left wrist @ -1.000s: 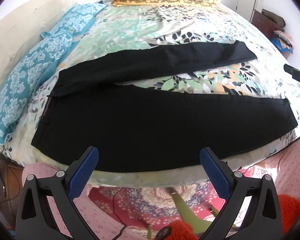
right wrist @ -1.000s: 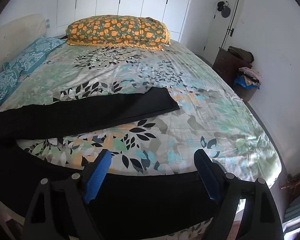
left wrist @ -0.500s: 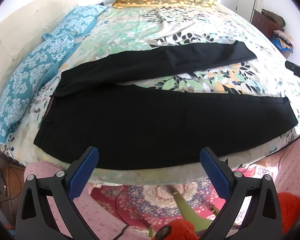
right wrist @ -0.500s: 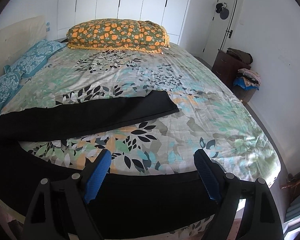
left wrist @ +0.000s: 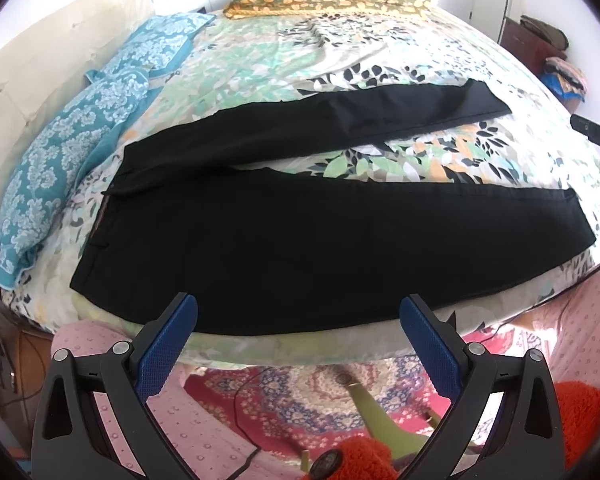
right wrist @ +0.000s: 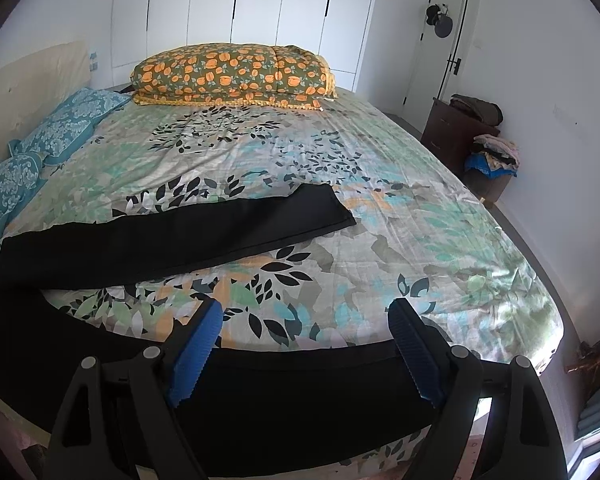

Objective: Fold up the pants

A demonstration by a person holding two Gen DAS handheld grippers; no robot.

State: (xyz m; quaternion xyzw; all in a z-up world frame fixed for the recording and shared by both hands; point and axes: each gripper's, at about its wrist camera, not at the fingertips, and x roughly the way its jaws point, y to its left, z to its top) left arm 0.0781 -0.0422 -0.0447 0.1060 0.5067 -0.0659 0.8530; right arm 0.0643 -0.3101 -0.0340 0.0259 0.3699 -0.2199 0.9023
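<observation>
Black pants point(left wrist: 300, 248) lie spread flat on the bed point(left wrist: 260, 52), legs splayed in a V. Waistband sits at the left in the left wrist view, near the blue pillows point(left wrist: 60, 148); both legs run off to the right. Near leg lies along the bed's front edge, far leg angles up toward the middle of the leafy bedsheet point(right wrist: 340, 160), w/ a wedge of bare sheet between the two. Cuffs well apart.

Left gripper point(left wrist: 298, 312) hangs above the bed's front edge, jaws spread wide, nothing between the blue pads, no contact w/ the fabric. Below it: a pink dotted cover point(left wrist: 204, 432), a patterned red rug point(left wrist: 284, 392) and something fuzzy and orange-red point(left wrist: 360, 456) at the bottom.

Right gripper point(right wrist: 304, 320) also stands wide open, pads apart, nothing pinched. It hovers over the cuff end of the near leg; whether the fingers touch the cloth, can't tell. Far leg's cuff lies ahead of it, a bit left, flat on the sheet.

A tip of the right tool pokes into the left wrist view at the right edge, above the near cuff.

Bkgd: orange-flowered quilt point(right wrist: 232, 76) folded at the far side of the bed, white wardrobe doors point(right wrist: 240, 12) behind it, door point(right wrist: 444, 40) at right, dark cabinet point(right wrist: 456, 136) w/ a clothes pile beside the wall.
</observation>
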